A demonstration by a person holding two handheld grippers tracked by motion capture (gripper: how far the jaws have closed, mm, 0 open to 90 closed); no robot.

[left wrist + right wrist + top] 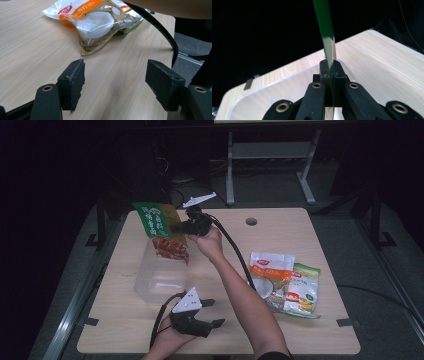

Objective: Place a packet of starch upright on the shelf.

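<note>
My right gripper [175, 227] is shut on the edge of a green and red snack bag [161, 230], which it holds up over a clear plastic bin [160, 277] at the table's left. In the right gripper view the jaws [330, 67] pinch the bag's thin green edge [325, 27], and the bin's rim [262, 92] lies below. My left gripper [214, 312] hovers open near the front edge with nothing between its jaws. Its own view shows the gap [115, 80] over bare wood, pointing toward an orange and white bag [95, 20].
The orange and white bag [270, 275] partly overlaps a green bag [306, 290] on the table's right side. The right gripper's black cable [235, 250] trails along the forearm across the middle. A round hole [251, 221] sits near the far edge.
</note>
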